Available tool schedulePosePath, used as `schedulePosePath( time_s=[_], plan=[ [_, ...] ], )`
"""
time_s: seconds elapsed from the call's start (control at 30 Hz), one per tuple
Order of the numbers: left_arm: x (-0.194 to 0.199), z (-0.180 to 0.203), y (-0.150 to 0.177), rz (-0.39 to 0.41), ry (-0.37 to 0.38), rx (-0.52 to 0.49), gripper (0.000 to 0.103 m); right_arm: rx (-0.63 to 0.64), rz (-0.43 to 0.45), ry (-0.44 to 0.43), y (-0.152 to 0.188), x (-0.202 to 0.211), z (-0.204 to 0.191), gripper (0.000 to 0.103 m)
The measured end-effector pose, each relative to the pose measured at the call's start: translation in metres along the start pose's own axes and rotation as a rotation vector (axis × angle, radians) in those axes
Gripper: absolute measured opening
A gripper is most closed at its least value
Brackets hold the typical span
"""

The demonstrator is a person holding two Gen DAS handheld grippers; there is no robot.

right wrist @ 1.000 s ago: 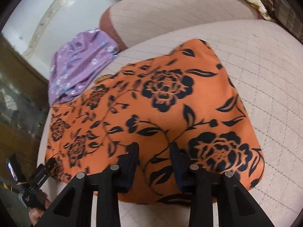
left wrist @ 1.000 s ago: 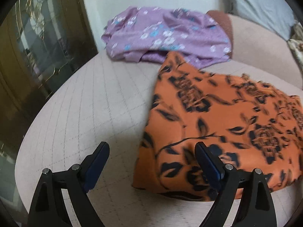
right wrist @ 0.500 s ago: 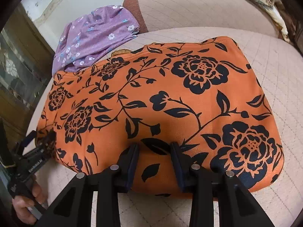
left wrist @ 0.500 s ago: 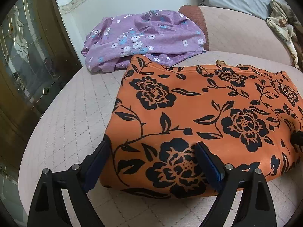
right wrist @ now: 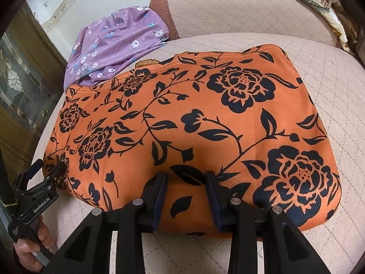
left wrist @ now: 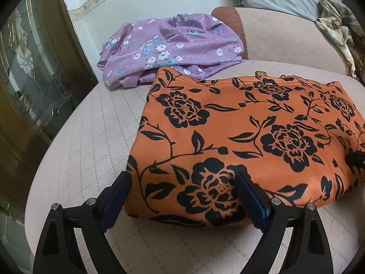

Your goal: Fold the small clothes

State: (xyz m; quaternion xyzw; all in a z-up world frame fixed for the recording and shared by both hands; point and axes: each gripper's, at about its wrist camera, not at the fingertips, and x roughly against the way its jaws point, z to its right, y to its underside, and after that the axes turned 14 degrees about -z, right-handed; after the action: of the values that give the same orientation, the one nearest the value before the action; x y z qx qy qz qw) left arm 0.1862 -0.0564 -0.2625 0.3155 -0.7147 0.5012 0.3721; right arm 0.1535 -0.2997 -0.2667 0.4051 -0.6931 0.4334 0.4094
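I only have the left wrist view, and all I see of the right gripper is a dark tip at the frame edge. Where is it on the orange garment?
Observer: The right gripper is at the near folded edge of the orange garment, jaws partly apart with cloth between them.
Operator: And the garment's far right corner, cut off for me?
Observer: It lies flat on the cushion.
Operator: Where do my left tips sit, seen from there?
Observer: The left gripper is at the garment's near left corner, one finger over the cloth.
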Motion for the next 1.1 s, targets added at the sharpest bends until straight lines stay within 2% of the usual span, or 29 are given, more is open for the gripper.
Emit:
schedulePosePath(
  time_s=[0.2, 0.43, 0.67, 0.73, 0.87, 1.1],
  plan=[
    [0.014, -0.004, 0.011, 0.035, -0.024, -0.036, 0.092, -0.003, 0.023, -0.027, 0.007, 0.014, 0.002, 0.039],
    [0.028, -0.004, 0.017, 0.058, -0.003, -0.035, 0.092, 0.010, 0.085, -0.045, 0.017, 0.035, 0.004, 0.039],
    [0.027, 0.019, 0.017, 0.001, 0.092, -0.006, 0.092, -0.029, 0.097, -0.041, 0.023, 0.044, 0.022, 0.039],
    [0.029, 0.029, 0.016, 0.010, 0.112, -0.005, 0.092, -0.043, 0.101, -0.042, 0.023, 0.045, 0.028, 0.039],
    [0.027, 0.047, 0.011, 0.022, 0.112, -0.018, 0.092, -0.070, 0.098, -0.040, 0.021, 0.044, 0.037, 0.039],
    [-0.005, 0.054, 0.002, -0.038, 0.122, -0.013, 0.092, -0.114, 0.094, -0.050, 0.010, 0.038, 0.048, 0.039]
  ],
)
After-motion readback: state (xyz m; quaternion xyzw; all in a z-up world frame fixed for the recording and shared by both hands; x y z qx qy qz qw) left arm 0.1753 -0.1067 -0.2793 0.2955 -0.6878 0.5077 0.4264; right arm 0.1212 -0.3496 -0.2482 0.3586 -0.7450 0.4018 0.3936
